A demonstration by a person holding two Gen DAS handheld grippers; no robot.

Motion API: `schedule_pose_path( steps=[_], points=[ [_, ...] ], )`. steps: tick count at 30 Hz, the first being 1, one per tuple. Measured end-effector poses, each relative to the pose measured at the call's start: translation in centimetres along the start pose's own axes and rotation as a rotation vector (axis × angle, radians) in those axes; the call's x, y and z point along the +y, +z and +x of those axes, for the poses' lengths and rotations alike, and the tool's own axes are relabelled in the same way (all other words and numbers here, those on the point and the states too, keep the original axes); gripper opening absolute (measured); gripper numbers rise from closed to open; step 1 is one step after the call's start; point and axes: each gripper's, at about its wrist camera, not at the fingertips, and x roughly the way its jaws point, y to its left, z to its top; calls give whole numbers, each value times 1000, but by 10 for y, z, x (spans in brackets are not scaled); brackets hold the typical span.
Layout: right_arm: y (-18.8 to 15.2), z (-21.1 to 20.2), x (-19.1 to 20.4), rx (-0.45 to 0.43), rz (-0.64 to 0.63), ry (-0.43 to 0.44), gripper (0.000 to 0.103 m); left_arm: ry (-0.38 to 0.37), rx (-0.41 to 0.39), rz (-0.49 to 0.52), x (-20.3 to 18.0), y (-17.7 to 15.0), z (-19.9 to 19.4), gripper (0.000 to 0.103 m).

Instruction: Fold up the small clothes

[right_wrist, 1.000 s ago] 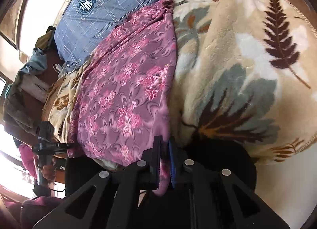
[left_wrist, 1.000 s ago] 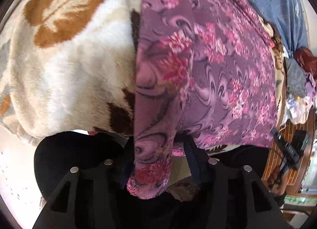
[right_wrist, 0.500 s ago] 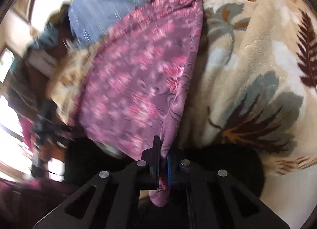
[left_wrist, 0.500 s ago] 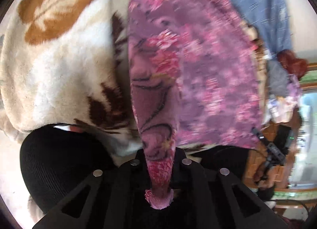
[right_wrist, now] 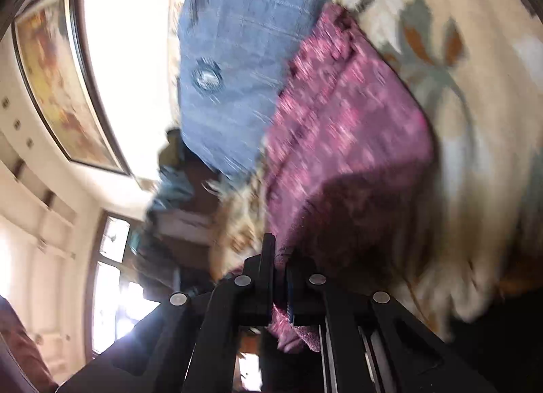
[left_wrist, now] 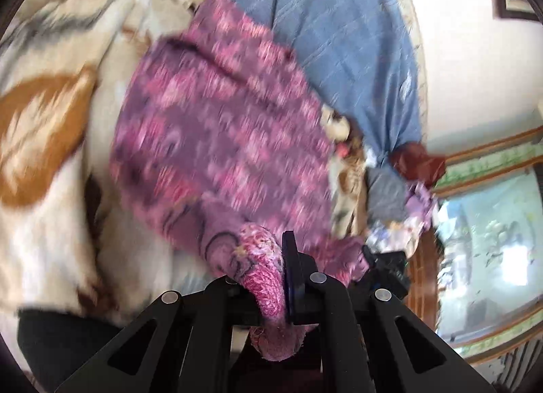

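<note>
Moved: purple floral-print fabric garment (left_wrist: 220, 128) now lifted off the cream leaf-patterned fleece blanket (left_wrist: 51, 189), lower centre.
Left gripper (left_wrist: 271, 277): clenched on its corner.
Right gripper (right_wrist: 280, 277): clenched on its edge.

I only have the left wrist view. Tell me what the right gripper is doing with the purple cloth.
Observer: The right gripper is shut on an edge of the purple floral cloth, with fabric hanging out below its jaws.
Operator: Say what lies past that cloth on its far side.
Observer: A blue checked garment with a round badge lies beside it.
Operator: Report anything on the wall there.
Observer: A framed picture hangs near a bright window.
</note>
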Motion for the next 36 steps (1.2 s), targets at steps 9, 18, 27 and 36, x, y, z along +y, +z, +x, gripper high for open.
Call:
schedule_pose_path(
  steps=[9, 18, 27, 36],
  points=[
    [109, 31, 10, -120, -17, 44, 7, 32, -141, -29, 7, 110, 36, 7],
    [220, 89, -29, -216, 77, 34, 9, 101, -199, -151, 38, 237, 113, 7],
    [290, 109, -38, -270, 34, -224, 21, 221, -80, -240, 63, 302, 194, 9],
    [291, 163, 0, -92, -285, -553, 69, 135, -147, -178, 48, 283, 191, 56]
  ],
)
